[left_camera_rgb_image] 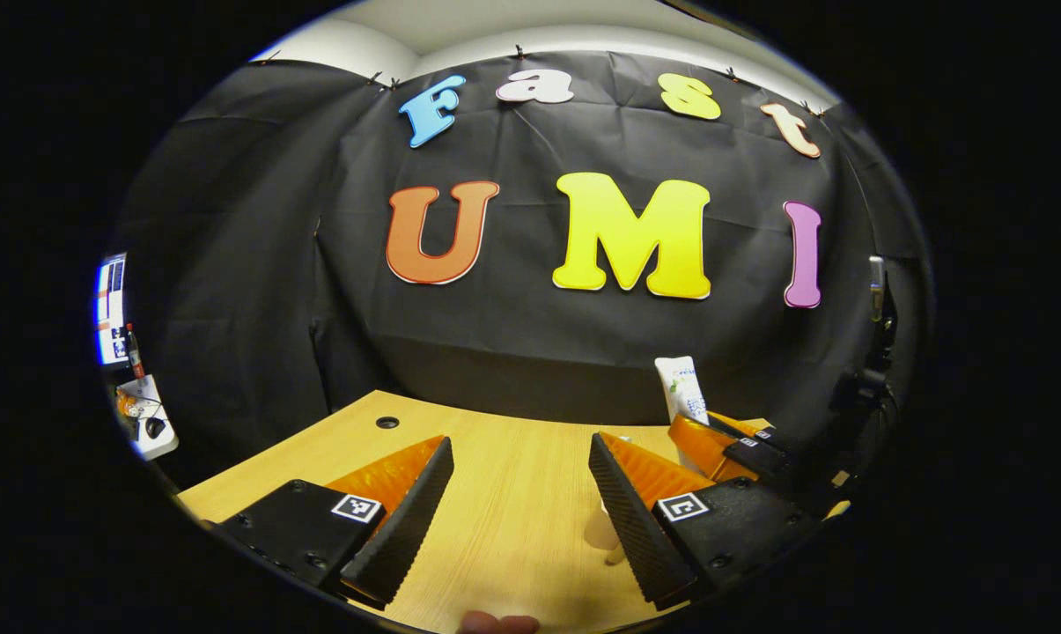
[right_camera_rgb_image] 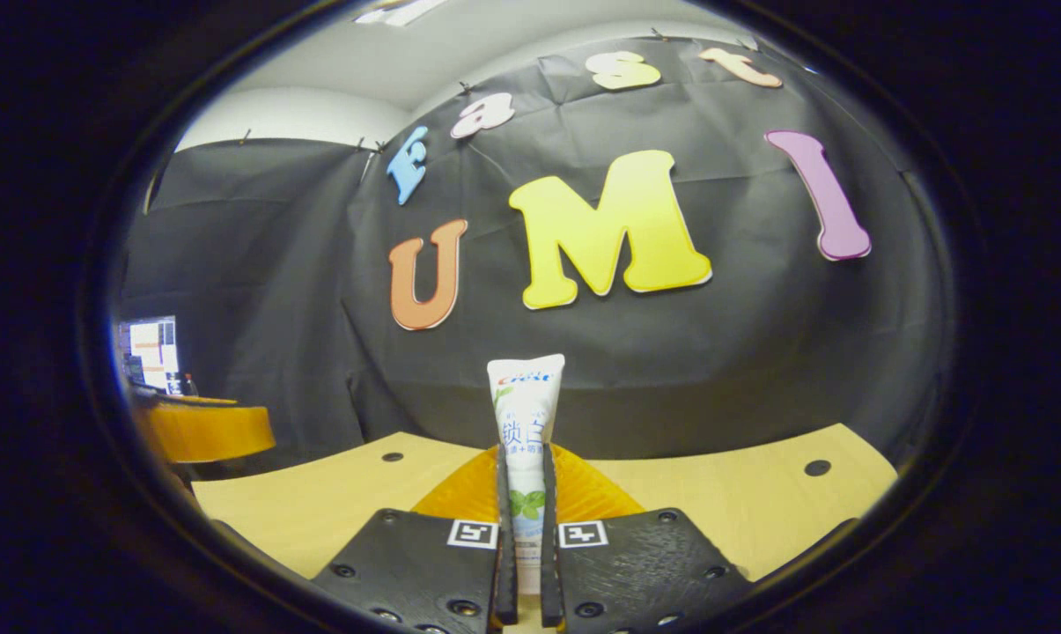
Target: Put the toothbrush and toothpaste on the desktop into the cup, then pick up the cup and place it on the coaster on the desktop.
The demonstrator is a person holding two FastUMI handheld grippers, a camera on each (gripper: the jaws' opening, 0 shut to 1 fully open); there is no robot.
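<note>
The white toothpaste tube (right_camera_rgb_image: 524,414) stands upright above the wooden desktop (right_camera_rgb_image: 724,497), and my right gripper (right_camera_rgb_image: 524,458) is shut on its lower part. In the left gripper view the same tube (left_camera_rgb_image: 681,387) sticks up out of the right gripper (left_camera_rgb_image: 725,438) at the right. My left gripper (left_camera_rgb_image: 519,445) is open wide over the bare desktop (left_camera_rgb_image: 512,519), with nothing between its fingers. A pale blurred shape (left_camera_rgb_image: 602,533) lies on the desktop beside its right finger; I cannot tell what it is.
The desktop has small round holes (left_camera_rgb_image: 387,423) (right_camera_rgb_image: 817,468) near its back edge, which meets the black cloth wall. A side desk with a lit monitor (right_camera_rgb_image: 151,352) stands far left. A fingertip (left_camera_rgb_image: 497,623) shows at the bottom edge.
</note>
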